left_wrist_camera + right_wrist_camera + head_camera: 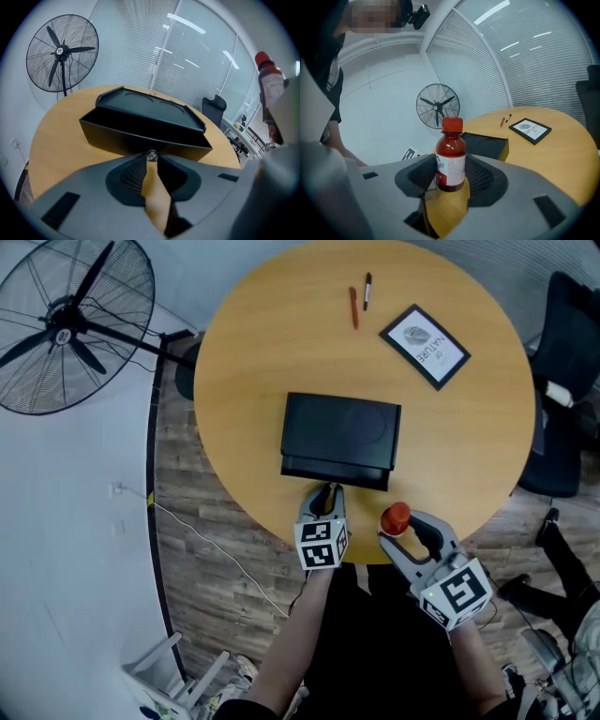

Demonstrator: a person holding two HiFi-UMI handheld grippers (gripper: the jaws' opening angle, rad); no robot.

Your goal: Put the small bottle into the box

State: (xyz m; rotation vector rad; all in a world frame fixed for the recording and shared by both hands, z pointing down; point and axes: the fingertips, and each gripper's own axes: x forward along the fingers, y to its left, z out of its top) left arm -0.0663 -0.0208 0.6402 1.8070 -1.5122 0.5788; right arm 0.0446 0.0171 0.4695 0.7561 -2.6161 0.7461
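I am looking down on a round, light-wood surface [234, 381] with a black rectangular box [340, 427] lying near its middle. Along the box's near side, a lower part is showing as an open trough, sticking out a little from under the flat top.

The left gripper [324, 493] is reaching in from the near edge and pointing at that near face. Its fingers [133, 171] are drawn almost together and are pinching a small silvery knob [151, 155] on the front of the box.

Just to the right, the right gripper [451, 176] is holding the small bottle of dark red liquid with a red screw cap and a white label [397, 518]. The bottle is standing upright between the ribbed fingers [483, 176], which are pressing on its two sides at label height. It is sitting over the near rim of the surface, close beside the left gripper and clear of the box. I cannot tell whether its base is touching the wood.

On the far right of the surface, a black-framed white card [425, 345] is lying flat. To its left, a reddish-brown pen [353, 307] and a black pen [367, 291] are lying side by side. A large black wire-caged pedestal fan [66, 324] is standing on the floor to the far left. A black office chair [567, 381] is standing off the right edge.
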